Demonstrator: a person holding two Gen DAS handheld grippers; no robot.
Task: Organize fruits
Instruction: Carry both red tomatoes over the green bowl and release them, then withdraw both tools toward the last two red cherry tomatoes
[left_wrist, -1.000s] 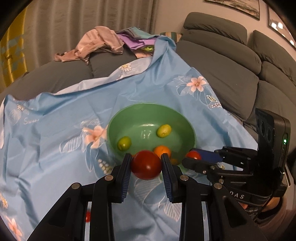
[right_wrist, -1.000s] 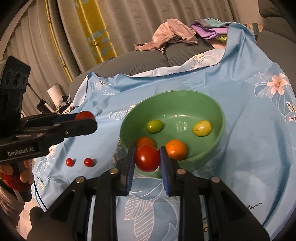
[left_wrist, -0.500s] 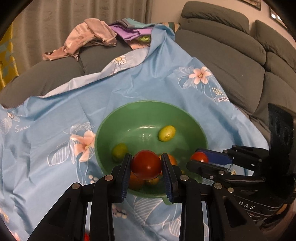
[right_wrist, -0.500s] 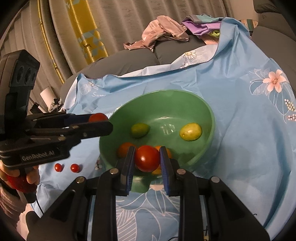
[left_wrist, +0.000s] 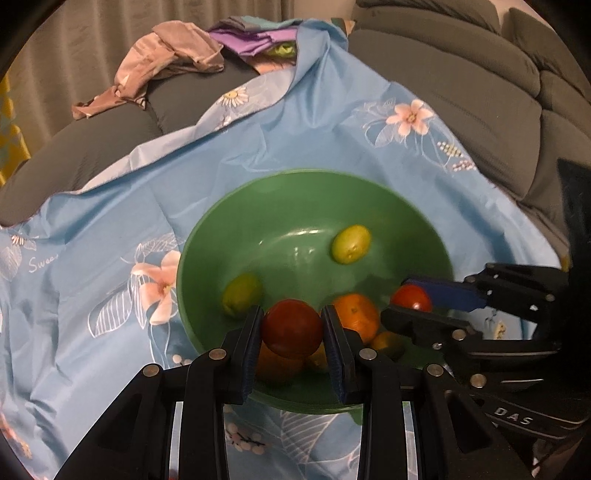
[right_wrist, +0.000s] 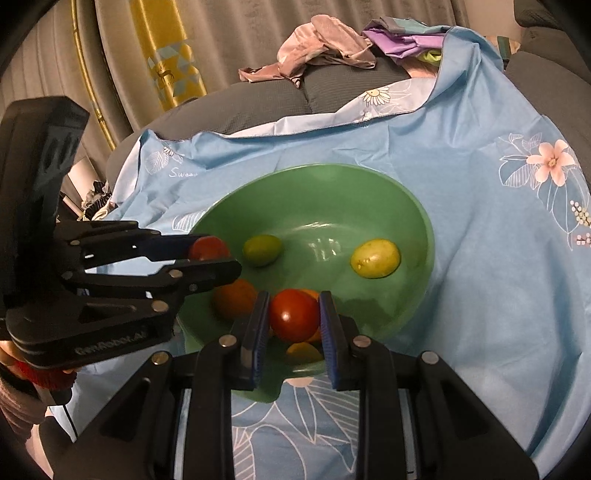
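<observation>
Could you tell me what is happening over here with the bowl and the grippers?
A person is sorting fruit into a green bowl on a blue floral cloth. Each handheld gripper is shut on a red tomato: the left gripper and the right gripper both hover over the bowl's near side. Two greenish fruits and a few orange ones already lie inside.
</observation>
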